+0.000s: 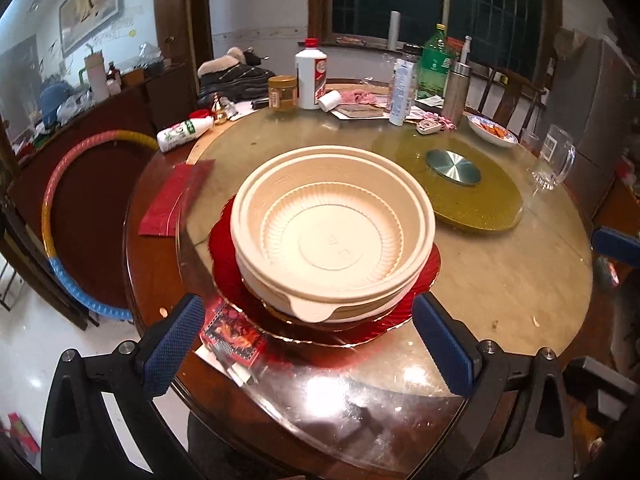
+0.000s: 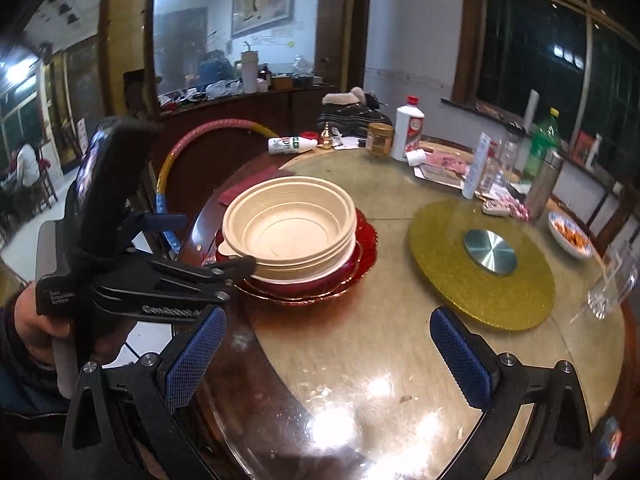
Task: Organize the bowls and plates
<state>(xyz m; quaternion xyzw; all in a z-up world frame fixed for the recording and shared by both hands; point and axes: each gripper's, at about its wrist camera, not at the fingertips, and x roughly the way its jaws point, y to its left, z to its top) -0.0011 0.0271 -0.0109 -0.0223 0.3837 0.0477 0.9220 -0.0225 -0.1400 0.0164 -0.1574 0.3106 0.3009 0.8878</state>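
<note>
Several cream bowls (image 1: 332, 236) sit nested on a stack of red scalloped plates (image 1: 224, 264) near the table's front edge. My left gripper (image 1: 308, 344) is open wide. Its blue pads (image 1: 172, 344) flank the near rim of the red plates without pressing on it. In the right wrist view the same bowls (image 2: 288, 232) and red plates (image 2: 364, 248) lie at the centre left. There a hand holds the left gripper (image 2: 218, 242) at the stack's near side. My right gripper (image 2: 328, 356) is open over bare table glass, to the right of the stack, holding nothing.
A gold turntable (image 1: 460, 196) with a silver hub lies right of the stack. A glass mug (image 1: 554, 164) and a dish of orange food (image 1: 492, 130) stand behind it. Bottles and jars (image 1: 310, 76) crowd the far side. A red packet (image 1: 172, 200) and a hoop (image 1: 52, 208) are at the left.
</note>
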